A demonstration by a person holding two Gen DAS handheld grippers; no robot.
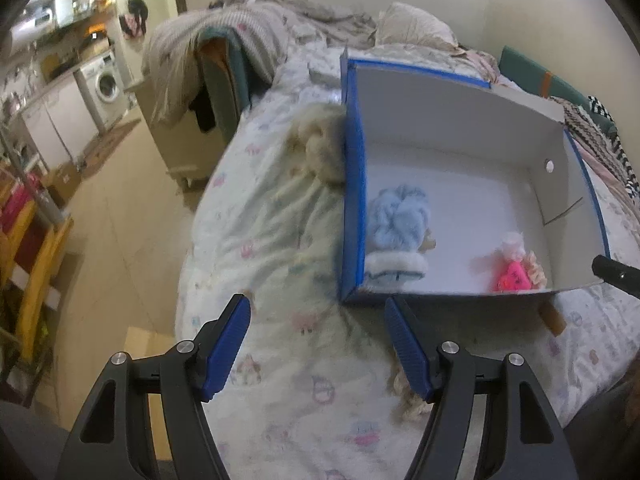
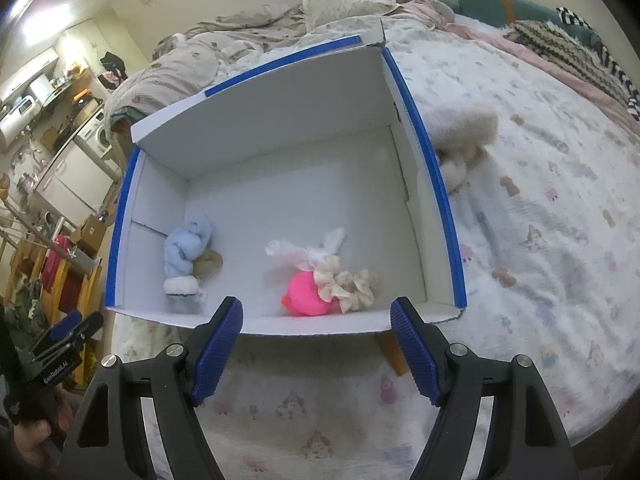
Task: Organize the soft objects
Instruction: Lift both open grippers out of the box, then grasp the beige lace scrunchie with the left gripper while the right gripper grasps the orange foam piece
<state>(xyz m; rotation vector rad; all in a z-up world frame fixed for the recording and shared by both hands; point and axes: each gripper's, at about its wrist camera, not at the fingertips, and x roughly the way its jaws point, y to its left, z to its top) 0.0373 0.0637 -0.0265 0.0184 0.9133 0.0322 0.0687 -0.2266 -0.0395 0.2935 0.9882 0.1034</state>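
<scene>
A white box with blue edges (image 1: pixel 354 184) (image 2: pixel 436 184) sits open on the bed. Inside lie a light blue fluffy toy (image 1: pixel 398 220) (image 2: pixel 186 250), a pink plush (image 1: pixel 514 278) (image 2: pixel 306 294) and a cream scrunchie (image 2: pixel 352 286). A beige fluffy toy lies on the bedspread outside the box, against its left wall in the left wrist view (image 1: pixel 320 146) and past its right wall in the right wrist view (image 2: pixel 464 132). My left gripper (image 1: pixel 318 344) is open and empty above the bedspread near the box corner. My right gripper (image 2: pixel 316 340) is open and empty at the box's near wall.
A cream frilly item (image 1: pixel 408 396) lies on the bedspread by my left gripper's right finger. The bed's left edge (image 1: pixel 192 240) drops to the floor. Pillows and blankets (image 2: pixel 344 0) pile at the far end. A small wooden piece (image 2: pixel 394 350) sticks out under the box.
</scene>
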